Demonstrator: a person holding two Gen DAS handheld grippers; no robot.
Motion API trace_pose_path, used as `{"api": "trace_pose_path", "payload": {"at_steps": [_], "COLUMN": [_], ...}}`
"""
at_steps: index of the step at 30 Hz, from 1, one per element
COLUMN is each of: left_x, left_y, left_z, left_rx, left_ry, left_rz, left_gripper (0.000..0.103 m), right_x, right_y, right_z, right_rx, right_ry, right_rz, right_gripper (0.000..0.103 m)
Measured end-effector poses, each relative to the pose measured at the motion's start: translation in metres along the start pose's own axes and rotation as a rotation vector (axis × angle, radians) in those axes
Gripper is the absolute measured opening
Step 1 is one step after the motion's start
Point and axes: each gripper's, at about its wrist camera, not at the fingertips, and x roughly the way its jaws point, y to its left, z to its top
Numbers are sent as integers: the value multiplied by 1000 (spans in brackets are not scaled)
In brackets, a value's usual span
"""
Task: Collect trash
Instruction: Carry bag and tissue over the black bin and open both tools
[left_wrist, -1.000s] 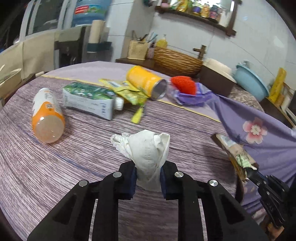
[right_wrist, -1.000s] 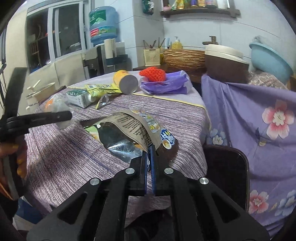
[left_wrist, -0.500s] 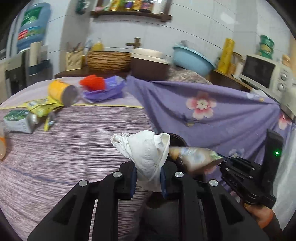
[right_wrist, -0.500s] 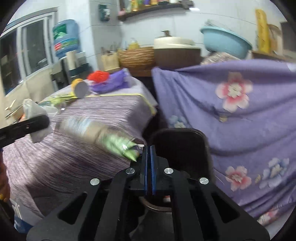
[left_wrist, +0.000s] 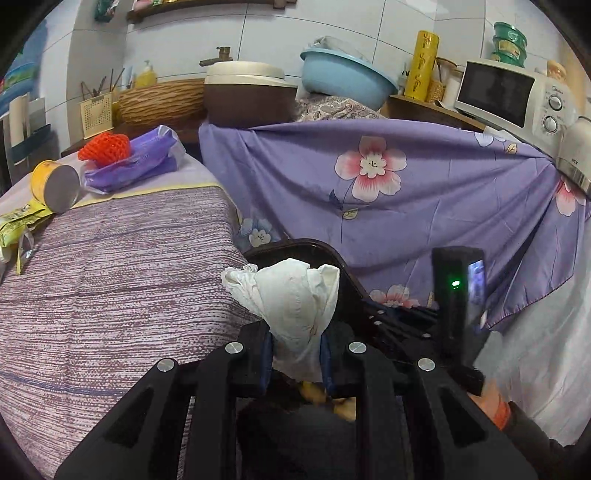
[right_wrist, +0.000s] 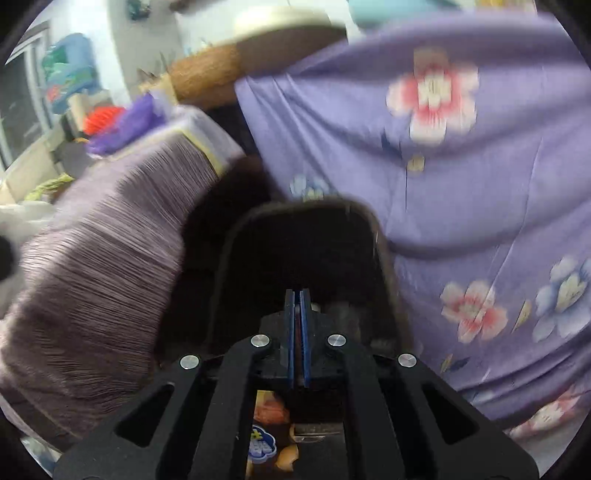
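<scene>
1. Two grippers are in view, one per hand. The left gripper (left_wrist: 295, 354) is clenched on one crumpled white tissue wad (left_wrist: 291, 306), soft and creased, which stands up between the blue pads.
2. The right gripper (right_wrist: 297, 332) has its two blue pads (right_wrist: 290, 332) pressed together. A printed snack wrapper (right_wrist: 267, 435) shows beneath the linkage at 6 o'clock; whether the pads pinch it cannot be told.
3. One dark trash bin (right_wrist: 384, 258), with a rounded rectangular rim, sits directly beyond the right gripper at 12 o'clock. In the left view its rim (left_wrist: 295, 245) curves just behind the tissue wad.
4. One table under a purple striped woven cloth (left_wrist: 110, 277) fills the 9 o'clock side of the left view.
5. On the table's far end, toward 10 o'clock: one yellow cylindrical can (left_wrist: 55, 184) lying on its side, one red foam fruit net (left_wrist: 105, 147) resting on one purple plastic bag (left_wrist: 136, 162), and one yellow-green wrapper (left_wrist: 18, 225) at the edge.
6. One purple floral sheet (left_wrist: 406, 206) drapes smoothly from 12 to 3 o'clock.
7. Behind it: one light blue plastic basin (left_wrist: 347, 77), one white microwave (left_wrist: 513, 96), one woven basket (left_wrist: 162, 101).
</scene>
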Motion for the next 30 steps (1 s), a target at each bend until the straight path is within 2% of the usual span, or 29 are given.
{"api": "trace_pose_path", "payload": {"at_steps": [4,9,11,13,14,15,17,21,24,30], "left_x": [-3,0,-2,-5,-7,-8,-11,-10,-1,49], "left_y": [4,8,6,5,3,3,2,0,-5,-33], "left_z": [-3,-3,-4,-4,-4,-4,-3,-2,-1,-4], "left_rx": [15,-12,0,5,9,12,13,16,27,104], "left_ry": [-6,2,1,-4,-10,-15,-24,-24,2,115], "left_rz": [18,14,16,11,10,10,7,-1,-29,-98], "left_gripper": [21,21,21,21,21,21,21,21,21,21], "right_x": [8,7,-1,-11,-15,-23,-40,-58,-59,-68], "right_y": [1,-2,-3,3,7,12,20,32,24,-10], "right_z": [-16,-27,-31,-39,-43,-50,-62,-84,-91,-87], "right_rx": [15,39,45,16,-4,-32,-73,-127,-87,13], "right_ry": [20,34,21,14,14,-5,-62,-71,-59,-74], "right_rz": [-2,-18,18,50,58,60,65,51,22,-43], "right_gripper": [4,4,5,23,57,85,87,87,87,87]}}
